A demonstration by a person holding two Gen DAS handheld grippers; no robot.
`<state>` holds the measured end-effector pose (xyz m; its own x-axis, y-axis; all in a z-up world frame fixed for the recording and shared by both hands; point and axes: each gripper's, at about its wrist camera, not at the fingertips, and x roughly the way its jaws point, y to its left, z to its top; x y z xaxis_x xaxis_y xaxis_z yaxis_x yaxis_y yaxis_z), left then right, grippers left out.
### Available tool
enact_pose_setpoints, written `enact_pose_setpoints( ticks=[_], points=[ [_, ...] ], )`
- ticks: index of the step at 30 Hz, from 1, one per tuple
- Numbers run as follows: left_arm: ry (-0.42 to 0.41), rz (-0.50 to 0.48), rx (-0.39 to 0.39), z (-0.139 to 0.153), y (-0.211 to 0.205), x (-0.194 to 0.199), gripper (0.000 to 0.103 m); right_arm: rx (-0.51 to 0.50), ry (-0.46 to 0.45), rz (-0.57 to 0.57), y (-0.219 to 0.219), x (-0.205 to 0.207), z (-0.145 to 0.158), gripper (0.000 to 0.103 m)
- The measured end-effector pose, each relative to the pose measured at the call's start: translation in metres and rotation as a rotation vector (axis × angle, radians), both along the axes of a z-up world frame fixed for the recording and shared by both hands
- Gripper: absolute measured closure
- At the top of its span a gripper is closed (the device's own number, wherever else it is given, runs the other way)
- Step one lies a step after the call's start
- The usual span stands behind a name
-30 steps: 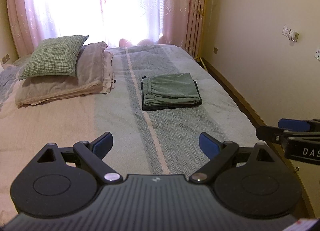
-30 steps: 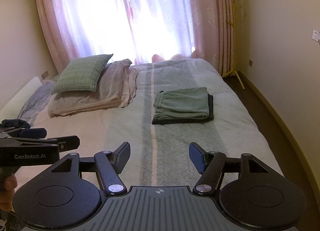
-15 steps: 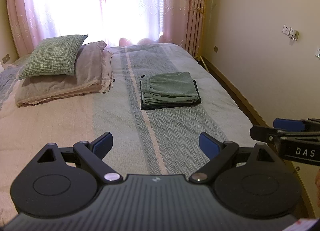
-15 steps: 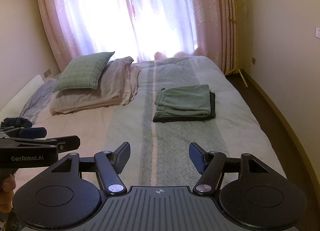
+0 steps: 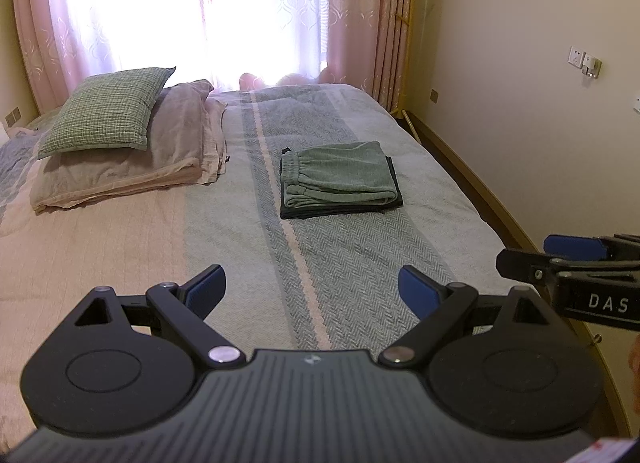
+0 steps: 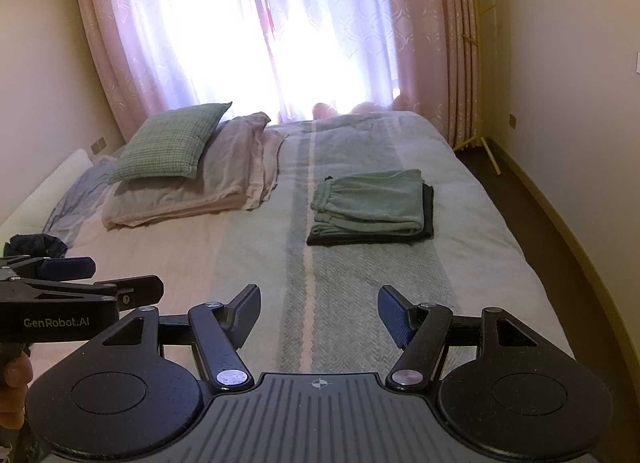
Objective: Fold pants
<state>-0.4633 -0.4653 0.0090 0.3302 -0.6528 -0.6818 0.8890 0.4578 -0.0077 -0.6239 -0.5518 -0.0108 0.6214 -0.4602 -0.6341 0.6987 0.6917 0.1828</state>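
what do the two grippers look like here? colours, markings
Both match: black linkage fingers with silver pivot pins, blue pads, twin round black discs, a ribbed grey body with a small crosshair mark. The left gripper reads "GenRobot.AI" on its side in the right wrist view; the right gripper shows "DAS". No cables or sleeves visible.

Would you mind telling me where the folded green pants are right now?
In both wrist views the green pants lie folded on a darker garment, mid-bed on the striped cover, right of the pillow stack, beyond both open grippers.

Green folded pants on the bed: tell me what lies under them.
A darker folded garment lies under the green folded pants, its edges showing at their near and right sides, both resting on the striped bedspread. What that garment is stays hidden.
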Motion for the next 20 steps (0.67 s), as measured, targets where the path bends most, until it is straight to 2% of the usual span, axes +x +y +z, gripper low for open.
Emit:
enact_pose_setpoints(
  ticks=[20],
  points=[
    [-0.015, -0.007, 0.004, -0.005, -0.034, -0.009, 0.011, -0.001, 0.004, -0.001, -0.023, -0.005, -0.002, 0.041]
  ],
)
